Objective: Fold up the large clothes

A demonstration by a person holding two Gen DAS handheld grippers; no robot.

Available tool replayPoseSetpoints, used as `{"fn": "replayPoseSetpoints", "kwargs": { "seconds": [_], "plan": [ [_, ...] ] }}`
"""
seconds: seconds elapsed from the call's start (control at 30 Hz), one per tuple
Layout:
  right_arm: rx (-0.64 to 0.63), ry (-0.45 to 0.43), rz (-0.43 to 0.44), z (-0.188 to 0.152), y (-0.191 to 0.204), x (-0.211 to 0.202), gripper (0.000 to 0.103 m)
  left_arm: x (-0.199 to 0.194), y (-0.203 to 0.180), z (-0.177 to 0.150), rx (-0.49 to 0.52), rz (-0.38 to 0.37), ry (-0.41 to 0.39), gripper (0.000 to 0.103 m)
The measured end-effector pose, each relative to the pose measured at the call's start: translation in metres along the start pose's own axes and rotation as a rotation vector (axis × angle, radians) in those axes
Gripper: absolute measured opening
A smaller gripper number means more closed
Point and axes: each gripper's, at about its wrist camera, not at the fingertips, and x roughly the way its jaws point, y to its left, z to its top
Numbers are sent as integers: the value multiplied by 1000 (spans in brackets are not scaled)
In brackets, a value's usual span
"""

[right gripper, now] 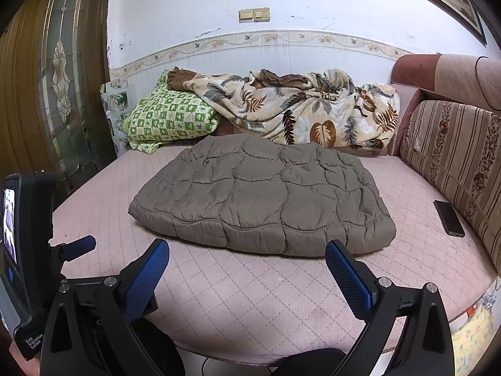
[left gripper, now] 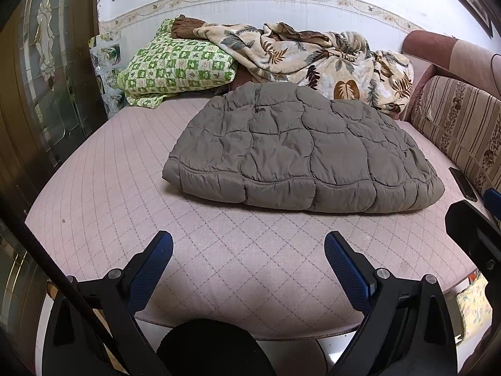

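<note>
On the middle of the pink quilted mattress sits the grey-brown puffy quilted coat, already doubled into a chunky rectangle, with its stitched hem facing the near edge. Both my grippers hover over that near edge, clear of it: the left gripper with jaws spread wide and empty, the right gripper the same. Looks to me like we're between folds. Next I'd probably pinch the two near corners and flip them toward the far edge, staying off the black phone by the right edge.
</note>
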Motion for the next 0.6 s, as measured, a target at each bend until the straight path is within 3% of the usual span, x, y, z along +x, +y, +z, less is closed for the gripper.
{"fn": "replayPoseSetpoints", "kwargs": {
  "seconds": [0.23,0.43,0.6],
  "plan": [
    [6,4,-8,-1,0,-1,102,-1,3,1,3,-6,-14,97],
    [6,11,-14,-1,-2,0,102,4,3,5,32,11,22,97],
    [10,11,-18,-1,-3,0,102,-3,7,5,28,2,-10,97]
  ]
}}
